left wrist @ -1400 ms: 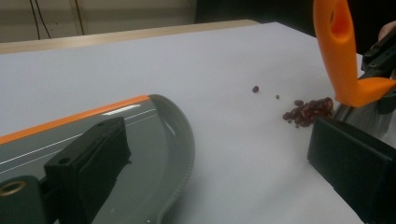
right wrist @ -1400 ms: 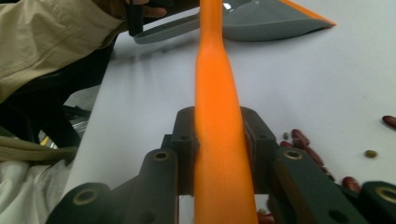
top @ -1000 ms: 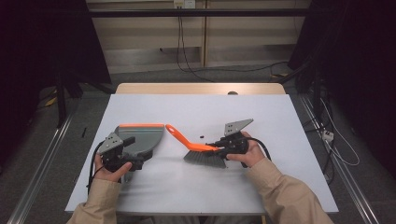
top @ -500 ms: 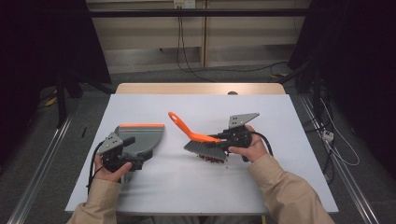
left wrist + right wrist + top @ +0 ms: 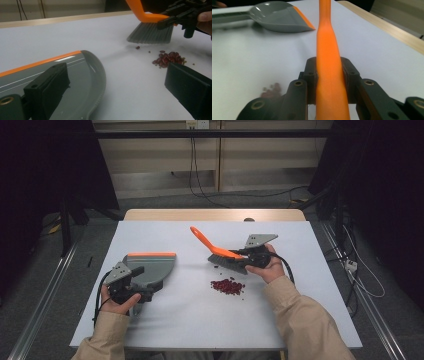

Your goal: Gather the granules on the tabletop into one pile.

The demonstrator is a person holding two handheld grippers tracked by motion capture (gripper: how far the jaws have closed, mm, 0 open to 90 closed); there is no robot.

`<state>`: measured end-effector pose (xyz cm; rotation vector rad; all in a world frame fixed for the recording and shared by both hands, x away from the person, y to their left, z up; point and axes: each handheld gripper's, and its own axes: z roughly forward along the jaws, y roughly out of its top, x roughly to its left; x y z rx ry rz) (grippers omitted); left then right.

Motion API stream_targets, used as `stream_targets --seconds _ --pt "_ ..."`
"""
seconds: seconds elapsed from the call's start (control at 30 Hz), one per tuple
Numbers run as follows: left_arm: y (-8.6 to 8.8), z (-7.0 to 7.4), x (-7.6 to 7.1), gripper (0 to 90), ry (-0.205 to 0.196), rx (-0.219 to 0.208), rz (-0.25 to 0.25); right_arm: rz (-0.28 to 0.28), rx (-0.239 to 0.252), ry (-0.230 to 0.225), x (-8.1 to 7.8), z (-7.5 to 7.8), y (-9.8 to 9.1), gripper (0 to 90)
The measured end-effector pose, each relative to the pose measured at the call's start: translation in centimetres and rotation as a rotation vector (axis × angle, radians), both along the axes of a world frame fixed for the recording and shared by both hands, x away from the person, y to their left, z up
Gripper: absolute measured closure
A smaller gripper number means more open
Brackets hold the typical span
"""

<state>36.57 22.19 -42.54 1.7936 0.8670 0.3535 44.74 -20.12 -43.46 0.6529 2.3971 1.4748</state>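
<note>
- The table is big, flat and pale grey-white, with a light wood edge at the far side.
- The dustpan is the next biggest thing. It is grey and shiny, with a rounded back and a straight orange strip along its front lip. It lies flat on the table at the person's left side, well apart from the brush.
- The brush has a long orange handle that bends and sticks up and away to the far left. Below it sits a block of grey bristles. It is to the right of the middle of the table, just behind the beans, and the bristles hang a little above the table.
- The right gripper is black and clamped tight on the orange handle. In the right gripper view the handle runs straight up between its two jaws, which press on it from both sides.
- The left gripper sits at the near end of the dustpan. In the left gripper view its jaws stand wide apart, one over the pan and one out over the table, so I cannot tell if it grips anything.
- The beans are tiny, dark red and bunched in a small pile on the table, with a few loose ones beside it.
</note>
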Motion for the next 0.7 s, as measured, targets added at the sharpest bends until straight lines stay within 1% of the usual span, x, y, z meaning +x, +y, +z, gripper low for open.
stream_targets --seconds 0.03,0.07,0.1,0.17,0.2,0.23,0.3,0.4,0.43,0.5,0.6,0.7 --pt "0.0 0.0 0.0 5.2 0.000 0.001 0.000 -0.012 -0.005 -0.015 0.3 -0.1 0.0 71.1" --pt "0.0 0.0 0.0 5.2 -0.001 0.001 0.000 -0.012 0.007 -0.013 0.4 -0.1 0.0 71.1" --pt "0.0 0.0 0.0 5.2 0.000 0.001 0.001 -0.013 0.011 -0.020 0.7 -0.2 0.1 71.1" --pt "0.0 0.0 0.1 5.2 0.001 0.000 0.003 -0.013 -0.018 -0.040 1.0 -0.5 0.3 71.1" --pt "0.0 0.0 0.0 5.2 0.001 0.000 0.002 -0.005 -0.031 -0.038 1.1 -0.7 0.4 71.0" --pt "0.0 0.0 0.0 5.2 0.000 0.001 0.001 0.008 -0.054 -0.047 1.1 -1.0 0.6 71.1" --pt "0.0 0.0 0.0 5.2 -0.002 0.002 0.001 0.035 -0.052 -0.049 0.9 -1.0 0.8 71.1" --pt "0.1 0.0 0.0 5.2 -0.002 0.001 0.001 0.092 -0.086 -0.059 0.3 -0.8 1.0 71.0" --pt "0.1 0.0 0.0 5.2 -0.003 0.001 0.002 0.100 -0.096 -0.062 0.0 -0.7 1.1 71.1" --pt "0.1 0.0 -0.1 5.2 -0.004 0.000 0.003 0.124 -0.095 -0.055 -0.5 -0.6 1.1 71.1" --pt "0.1 0.0 -0.1 5.2 -0.005 0.003 0.000 0.144 -0.099 -0.061 -1.4 -0.6 1.1 71.0" --pt "0.0 0.0 -0.1 5.2 -0.006 0.004 0.000 0.149 -0.086 -0.056 -2.0 -0.6 1.0 71.1"
